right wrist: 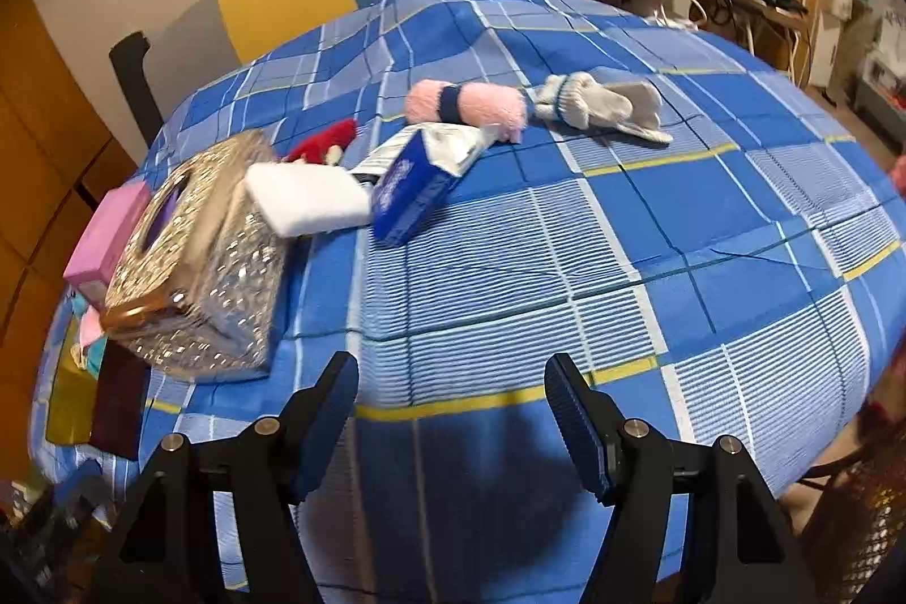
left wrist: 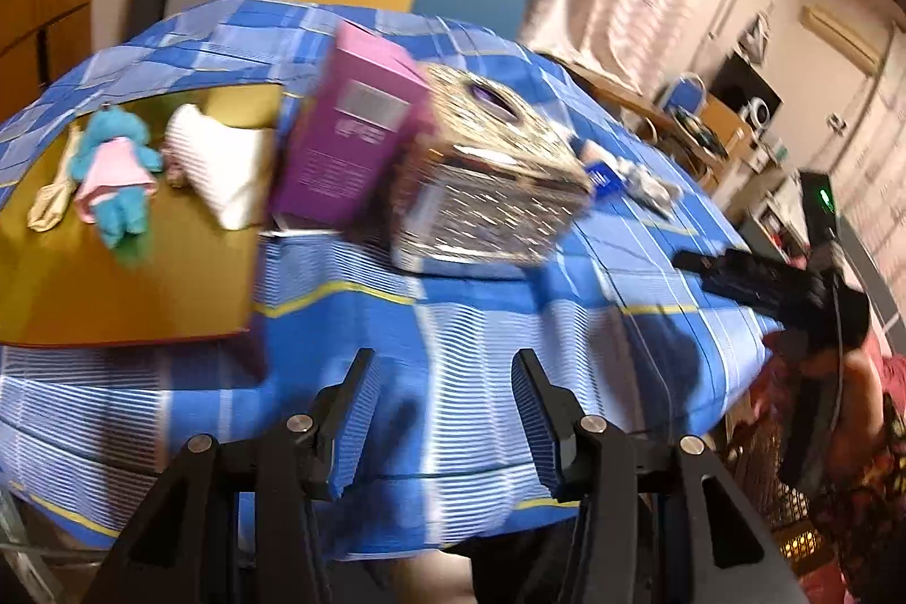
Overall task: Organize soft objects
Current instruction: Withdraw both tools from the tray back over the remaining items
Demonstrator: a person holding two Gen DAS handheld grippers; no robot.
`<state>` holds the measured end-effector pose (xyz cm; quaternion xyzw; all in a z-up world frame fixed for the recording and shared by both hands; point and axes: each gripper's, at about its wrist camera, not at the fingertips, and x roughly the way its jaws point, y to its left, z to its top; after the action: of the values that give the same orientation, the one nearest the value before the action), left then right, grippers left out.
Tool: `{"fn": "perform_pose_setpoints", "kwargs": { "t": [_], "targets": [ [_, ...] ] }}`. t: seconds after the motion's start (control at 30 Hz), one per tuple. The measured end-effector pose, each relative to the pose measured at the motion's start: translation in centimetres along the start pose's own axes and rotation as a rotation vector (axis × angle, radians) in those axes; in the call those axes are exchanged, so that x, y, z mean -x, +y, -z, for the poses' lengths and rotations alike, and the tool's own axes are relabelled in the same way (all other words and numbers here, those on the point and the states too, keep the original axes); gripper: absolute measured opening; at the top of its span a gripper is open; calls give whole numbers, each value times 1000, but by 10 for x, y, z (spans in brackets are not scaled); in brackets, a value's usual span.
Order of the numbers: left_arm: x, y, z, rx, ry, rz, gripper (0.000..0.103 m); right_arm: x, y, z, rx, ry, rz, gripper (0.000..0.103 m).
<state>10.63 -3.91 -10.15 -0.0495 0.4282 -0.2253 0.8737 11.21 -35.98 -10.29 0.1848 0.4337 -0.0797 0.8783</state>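
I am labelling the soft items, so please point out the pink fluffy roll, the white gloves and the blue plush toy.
pink fluffy roll (right wrist: pixel 464 103): right wrist view, on its dark middle band.
white gloves (right wrist: pixel 594 106): right wrist view, on the knitted palm.
blue plush toy (left wrist: pixel 113 168): left wrist view, on its pink dress.

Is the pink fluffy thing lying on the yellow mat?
No, the pink fluffy roll lies on the blue checked cloth, beside the white gloves.

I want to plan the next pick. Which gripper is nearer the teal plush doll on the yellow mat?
Left. The left gripper hangs over the cloth near the yellow mat holding the teal plush doll; the right gripper sits beyond the tissue box.
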Motion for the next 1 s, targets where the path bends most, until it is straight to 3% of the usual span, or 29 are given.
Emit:
{"fn": "perform_pose_setpoints", "kwargs": {
  "t": [0.33,0.43,0.5,0.6,0.77,0.83,0.9,1.0],
  "targets": [
    [-17,-35,4,-57,65,-9,49,-47,-1,-72,-79,-45,-59,70],
    [-16,-38,4,-72,68,-27,49,-75,-1,-99,-109,-16,-96,67],
    [-15,-40,4,-86,64,-49,49,-92,-2,-107,-129,24,-141,44],
    [-15,-39,4,-89,64,-63,49,-105,-3,-104,-124,90,-156,32],
    [-27,-42,-1,-82,86,-45,49,-82,-16,-73,-134,88,-199,32],
    [-32,-47,-3,-86,93,-32,49,-72,-25,-58,-151,105,-221,40],
    [-35,-53,-4,-92,97,-20,49,-63,-35,-47,-128,127,-202,56],
    [-39,-64,-6,-115,97,-11,49,-48,-54,-48,-97,82,-170,58]
  ]
}}
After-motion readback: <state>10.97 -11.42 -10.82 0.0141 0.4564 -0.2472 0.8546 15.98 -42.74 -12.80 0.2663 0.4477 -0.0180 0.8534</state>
